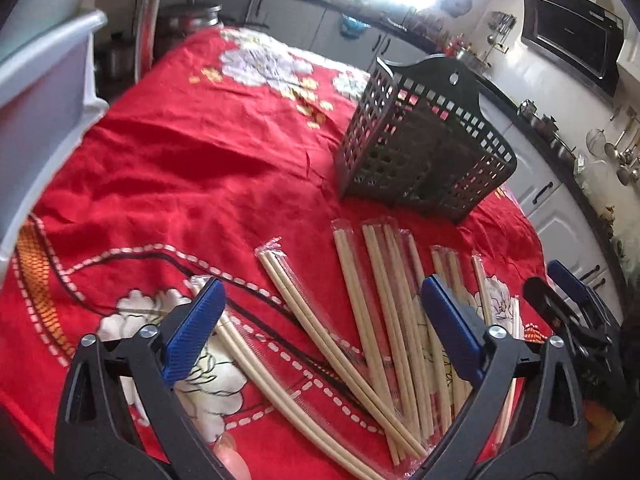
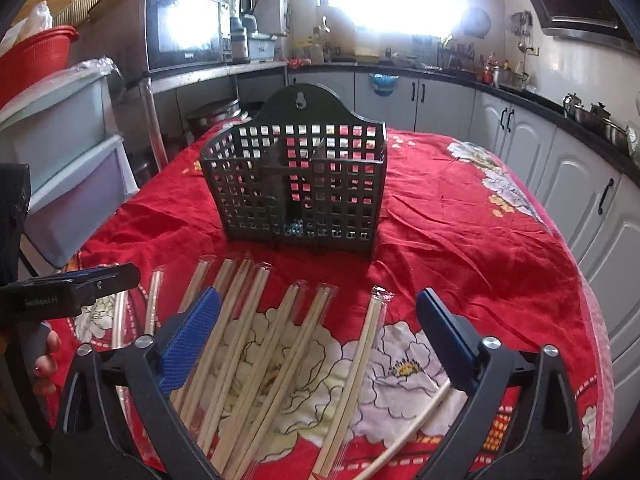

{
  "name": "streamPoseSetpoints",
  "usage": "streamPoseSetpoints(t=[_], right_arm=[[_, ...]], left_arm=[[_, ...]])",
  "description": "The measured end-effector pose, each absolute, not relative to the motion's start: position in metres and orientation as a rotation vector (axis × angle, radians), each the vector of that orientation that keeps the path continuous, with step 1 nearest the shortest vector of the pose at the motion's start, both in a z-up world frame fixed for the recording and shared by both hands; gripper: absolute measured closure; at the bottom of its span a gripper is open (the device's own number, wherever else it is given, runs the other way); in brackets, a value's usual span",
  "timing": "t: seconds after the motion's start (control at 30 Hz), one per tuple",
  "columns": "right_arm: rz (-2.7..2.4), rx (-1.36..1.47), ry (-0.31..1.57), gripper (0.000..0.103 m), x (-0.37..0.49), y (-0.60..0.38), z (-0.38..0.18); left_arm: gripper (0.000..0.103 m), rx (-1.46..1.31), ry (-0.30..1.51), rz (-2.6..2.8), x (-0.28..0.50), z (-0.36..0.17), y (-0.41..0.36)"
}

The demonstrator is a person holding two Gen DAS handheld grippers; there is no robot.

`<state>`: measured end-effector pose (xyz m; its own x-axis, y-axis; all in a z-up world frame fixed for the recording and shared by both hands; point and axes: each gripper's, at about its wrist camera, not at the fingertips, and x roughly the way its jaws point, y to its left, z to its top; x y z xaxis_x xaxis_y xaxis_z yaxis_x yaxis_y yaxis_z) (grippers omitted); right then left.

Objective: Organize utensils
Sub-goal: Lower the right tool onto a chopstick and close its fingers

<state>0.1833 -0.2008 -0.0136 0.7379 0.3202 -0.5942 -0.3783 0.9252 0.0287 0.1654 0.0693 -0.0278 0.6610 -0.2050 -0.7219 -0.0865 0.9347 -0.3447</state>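
Both the left gripper (image 1: 324, 316) and right gripper (image 2: 318, 330) hover wide and empty over wrapped chopsticks (image 2: 244, 344) lying before the slotted basket (image 2: 296, 184) (light, stiff, slippery in film), best pinched mid-length.

I had the table (image 2: 460, 216) in front of me, with the utensil basket (image 2: 296, 184) standing upright on its cloth, toward the far side. On the near side of it lay the wrapped chopsticks (image 2: 240, 332), spread in a fan on the cloth, their far ends toward the basket. My left gripper (image 1: 320, 316) and right gripper (image 2: 316, 332) hung above them, side by side. Beyond the table ran the kitchen counter (image 2: 520, 92), with storage bins (image 2: 68, 152) off to the left.
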Motion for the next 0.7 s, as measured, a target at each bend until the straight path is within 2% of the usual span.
streamPoseSetpoints(t=[0.13,0.27,0.33,0.5,0.7], right_arm=[[0.400,-0.095,0.724,0.032,0.205,-0.196,-0.025],[0.416,-0.098,0.770,0.043,0.216,-0.192,-0.033],[0.425,-0.100,0.786,0.054,0.220,-0.191,-0.035],[0.453,-0.072,0.854,0.072,0.233,-0.191,-0.042],[0.452,-0.072,0.927,0.080,0.246,-0.190,-0.053]], left_arm=[[0.028,-0.397,0.899,-0.080,0.177,-0.037,0.071],[0.038,-0.435,0.938,-0.084,0.181,-0.046,0.076],[0.041,-0.442,0.955,-0.085,0.184,-0.049,0.078],[0.049,-0.480,1.009,-0.089,0.196,-0.058,0.082],[0.051,-0.496,1.028,-0.081,0.209,-0.061,0.086]])
